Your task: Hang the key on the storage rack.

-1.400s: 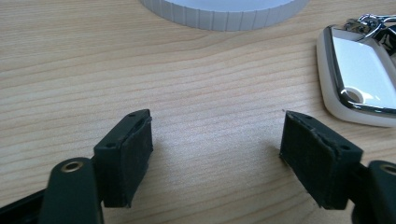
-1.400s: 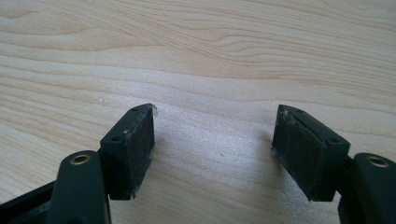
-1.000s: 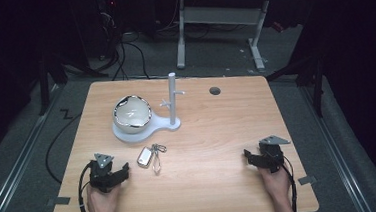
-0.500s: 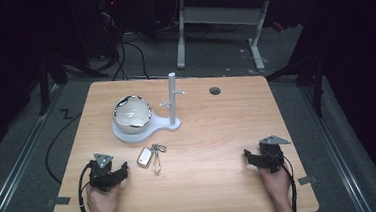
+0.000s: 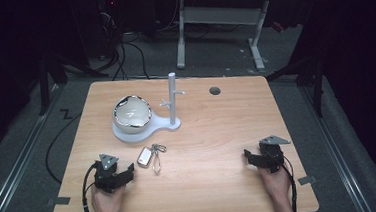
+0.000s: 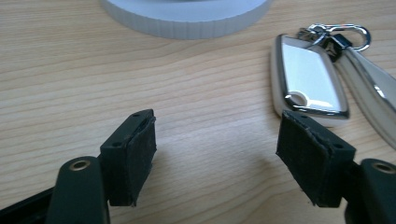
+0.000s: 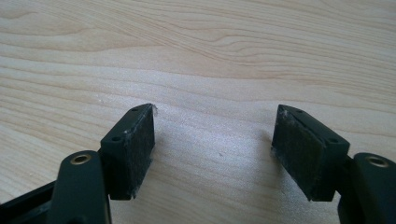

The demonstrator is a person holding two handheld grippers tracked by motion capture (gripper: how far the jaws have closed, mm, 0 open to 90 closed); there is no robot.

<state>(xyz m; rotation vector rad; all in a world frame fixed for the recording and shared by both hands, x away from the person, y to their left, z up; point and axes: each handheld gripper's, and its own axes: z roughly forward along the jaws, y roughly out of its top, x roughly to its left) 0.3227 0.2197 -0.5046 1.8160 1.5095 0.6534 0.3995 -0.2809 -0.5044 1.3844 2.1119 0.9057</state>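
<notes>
A white key fob (image 5: 144, 156) with a metal ring and strap (image 5: 156, 160) lies on the wooden table (image 5: 217, 129), just in front of a white stand's base (image 5: 128, 134). The stand carries a shiny bowl (image 5: 132, 113) and an upright white post (image 5: 173, 97) with small pegs. My left gripper (image 5: 127, 171) rests open on the table, a little to the left of the fob. In the left gripper view the fob (image 6: 308, 79) lies just beyond the right-hand jaw, and the gripper (image 6: 217, 154) holds nothing. My right gripper (image 5: 249, 158) rests open near the table's right front, over bare wood (image 7: 215, 149).
A round cable hole (image 5: 215, 90) sits near the table's far edge. Behind the table stand a white desk frame (image 5: 220, 18) and loose cables on the dark floor. Small tape marks lie by the table's front corners.
</notes>
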